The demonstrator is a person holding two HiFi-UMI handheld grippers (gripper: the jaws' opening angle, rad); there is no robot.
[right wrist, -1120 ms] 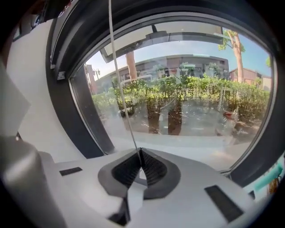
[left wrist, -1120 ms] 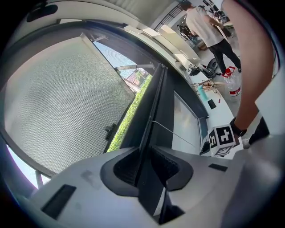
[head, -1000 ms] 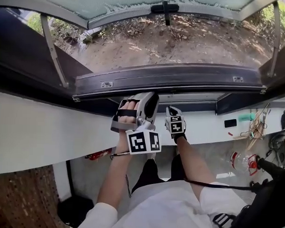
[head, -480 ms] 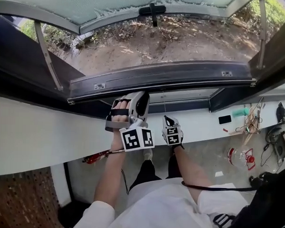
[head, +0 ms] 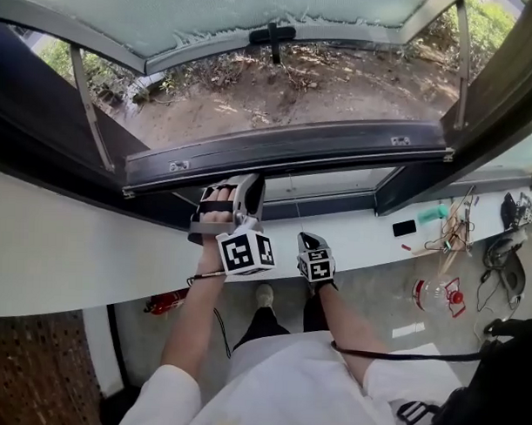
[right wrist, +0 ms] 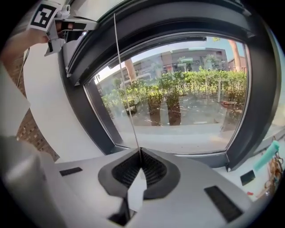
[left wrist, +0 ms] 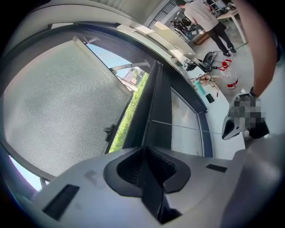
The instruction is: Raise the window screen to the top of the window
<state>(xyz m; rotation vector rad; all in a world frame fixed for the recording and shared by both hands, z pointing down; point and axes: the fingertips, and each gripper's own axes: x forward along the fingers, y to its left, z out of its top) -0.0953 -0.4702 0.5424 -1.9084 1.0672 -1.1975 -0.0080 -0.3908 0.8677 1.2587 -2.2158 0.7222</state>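
Left gripper [left wrist: 146, 153], jaws just closing, pinches window frame [left wrist: 153, 116]; right gripper [right wrist: 140, 153] pinches cord [right wrist: 128, 102]

left gripper [head: 246, 182] on frame rail [head: 294, 149]; right gripper [head: 308, 238] below, on cord [head: 298, 208].

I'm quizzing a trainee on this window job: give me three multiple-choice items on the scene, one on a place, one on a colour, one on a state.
1. The red-capped clear bottle is: A on the floor; B in a gripper; C outside on the soil.
2. The wall ledge is: A green; B white; C red.
3. The right gripper is: A wide open; B shut on a bottle; C shut on a thin cord.

Key: A, the head view shows it on the floor at the person's right; B, the ledge is plain white; C, the right gripper view shows the jaws together on the cord.
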